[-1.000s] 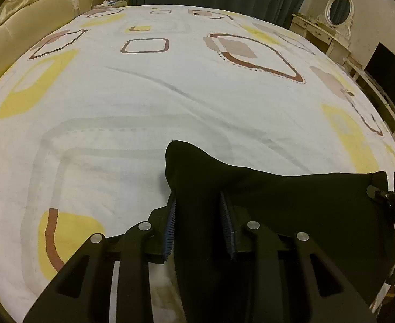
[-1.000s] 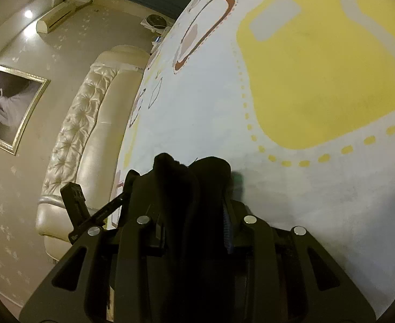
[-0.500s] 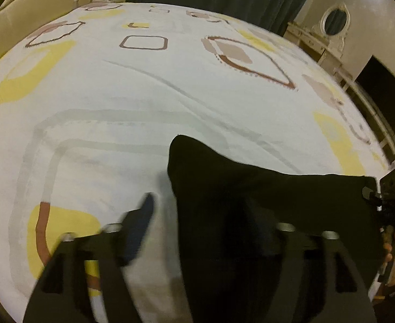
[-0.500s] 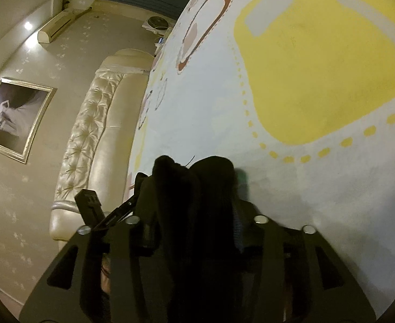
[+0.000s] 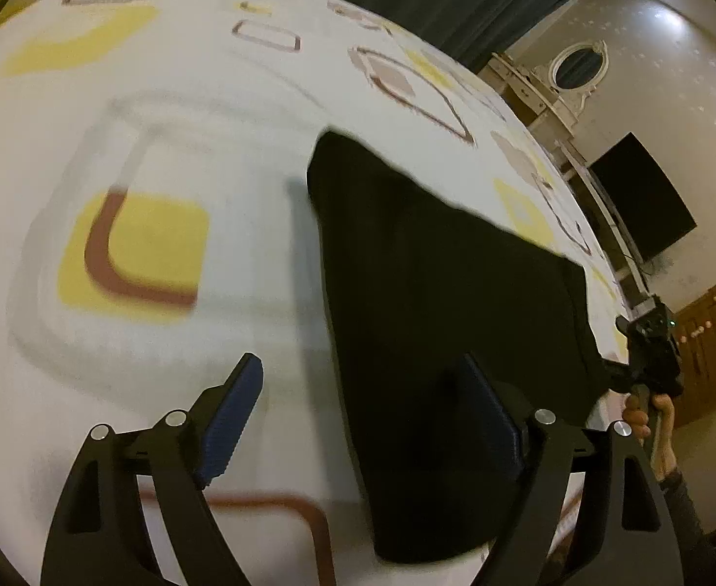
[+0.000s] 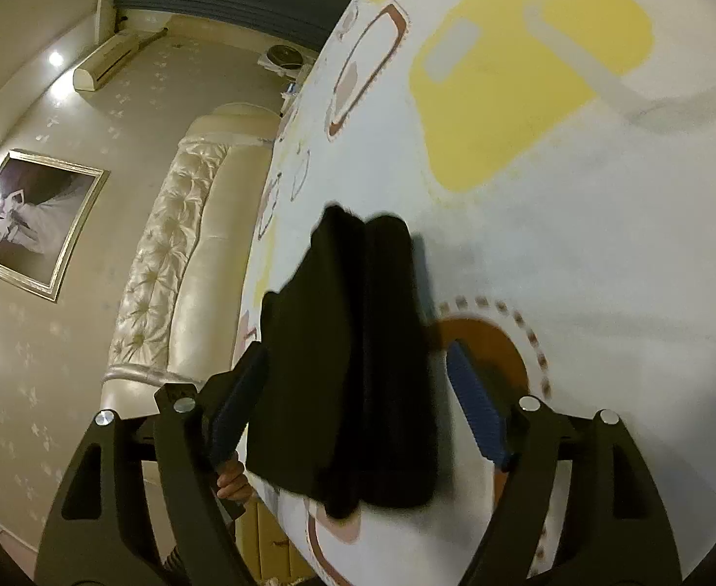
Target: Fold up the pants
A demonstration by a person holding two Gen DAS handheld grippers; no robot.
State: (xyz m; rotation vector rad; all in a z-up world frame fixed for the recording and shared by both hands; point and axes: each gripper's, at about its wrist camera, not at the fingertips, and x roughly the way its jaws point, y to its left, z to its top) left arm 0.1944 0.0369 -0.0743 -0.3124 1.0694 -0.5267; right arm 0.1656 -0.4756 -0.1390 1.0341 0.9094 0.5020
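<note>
**Pants let go, both jaws spread**

Pants (image 5: 436, 303), black and folded, lie on the bed (image 5: 172, 136) free of both grippers. A second ago each pair of jaws was clamped on the cloth; both have just been opening and now stand wide, pads clear of the fabric. On the left gripper (image 5: 358, 415) the left pad hangs over bare sheet and the right pad shows in front of the pants, whose near left edge runs between the two. The right gripper (image 6: 353, 400) straddles the other end, the stacked folds (image 6: 358, 342) between its blue pads with a gap on each side. Both views have pulled back, so more cloth shows than before. In the left view the right gripper sits at the pants' far right corner, near the bed's edge. Patterned sheet lies open to the left and beyond the pants; the headboard (image 6: 172, 254) and a dresser (image 5: 548, 93) stand well apart.
</note>
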